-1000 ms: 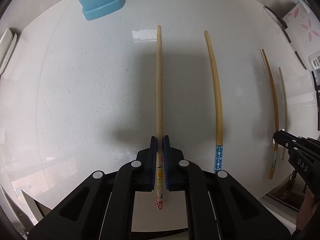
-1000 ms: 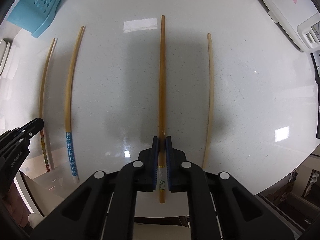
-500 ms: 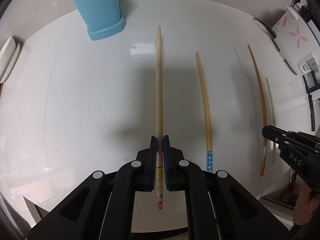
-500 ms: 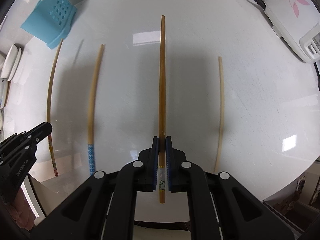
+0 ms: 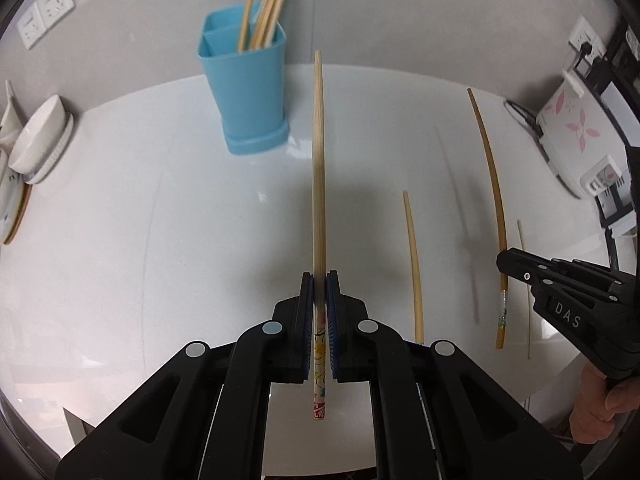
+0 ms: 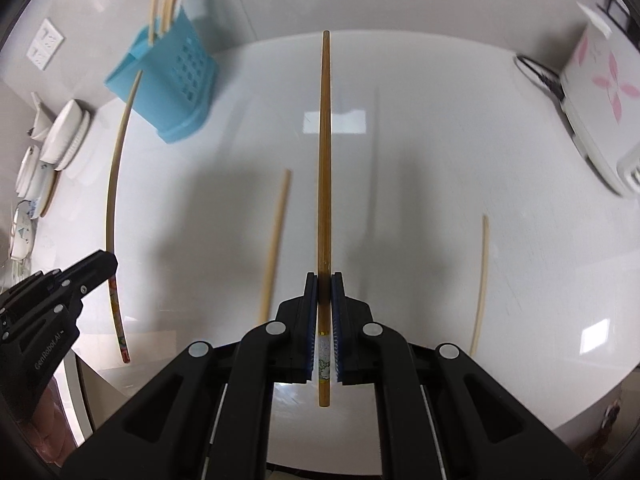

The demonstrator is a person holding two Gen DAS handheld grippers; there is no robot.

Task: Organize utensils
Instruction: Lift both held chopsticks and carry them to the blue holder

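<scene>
My left gripper [image 5: 319,280] is shut on a pale chopstick [image 5: 318,168] with a flowered end, held above the white table and pointing toward the blue holder [image 5: 246,84], which holds several chopsticks. My right gripper [image 6: 324,280] is shut on a darker brown chopstick [image 6: 325,152], also raised. That chopstick [image 5: 490,184] and the right gripper [image 5: 502,260] also show in the left wrist view. The left gripper [image 6: 110,260] and its chopstick [image 6: 116,168] show at the left of the right wrist view. Two chopsticks [image 6: 275,244] [image 6: 480,280] lie on the table.
The blue holder [image 6: 164,84] stands at the back of the round white table [image 5: 160,220]. White dishes [image 5: 36,140] are stacked at the far left edge. A white appliance with pink flowers [image 6: 600,96] sits at the right with a dark cable beside it.
Both grippers have lifted and tilted up with their chopsticks. The blue holder and the wall have come into fuller view. The two loose chopsticks remain on the table.
</scene>
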